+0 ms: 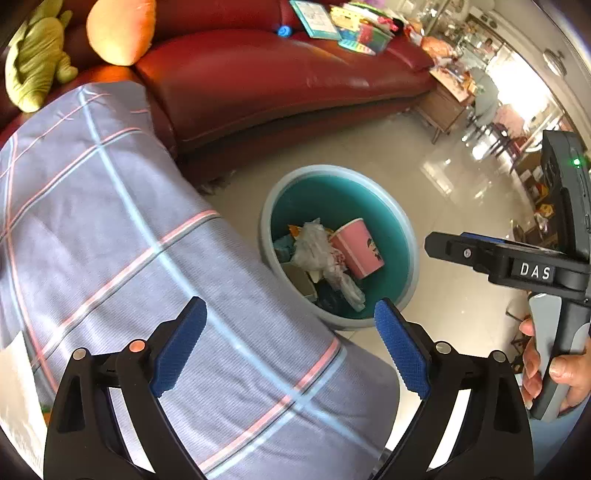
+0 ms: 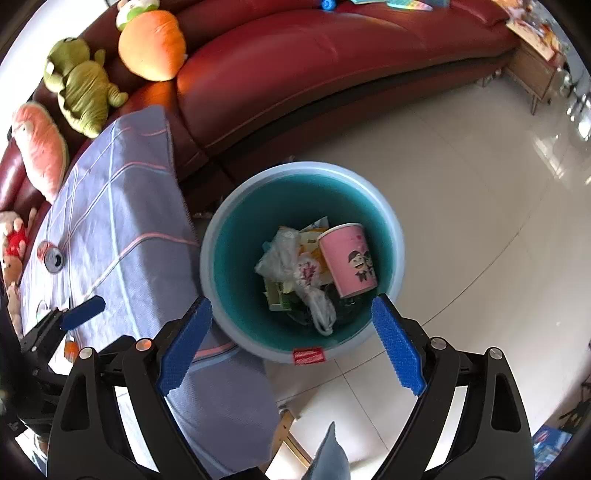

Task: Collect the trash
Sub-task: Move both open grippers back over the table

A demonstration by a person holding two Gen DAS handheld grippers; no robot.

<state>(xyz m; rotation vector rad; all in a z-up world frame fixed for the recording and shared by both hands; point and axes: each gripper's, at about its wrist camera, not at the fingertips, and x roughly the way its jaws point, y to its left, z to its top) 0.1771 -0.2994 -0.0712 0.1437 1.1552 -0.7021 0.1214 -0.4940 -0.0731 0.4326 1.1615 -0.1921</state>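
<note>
A round bin with a pale rim (image 1: 408,236) (image 2: 221,221) and teal inside stands on the floor beside the table. In it lie a pink paper cup (image 1: 356,247) (image 2: 347,260), a crumpled clear plastic bag (image 1: 321,254) (image 2: 291,266) and other wrappers. A drink can (image 2: 54,259) stands on the table's checked cloth (image 1: 147,258) (image 2: 122,236). My left gripper (image 1: 290,347) is open and empty above the cloth's edge. My right gripper (image 2: 291,343) is open and empty above the bin; it also shows in the left wrist view (image 1: 517,266).
A red leather sofa (image 1: 277,85) (image 2: 332,66) runs behind the bin, with plush toys (image 2: 85,85) at its left and books (image 1: 317,18) on the seat. A wooden side table (image 1: 447,103) stands at the sofa's right end. Glossy tiled floor (image 2: 461,221) surrounds the bin.
</note>
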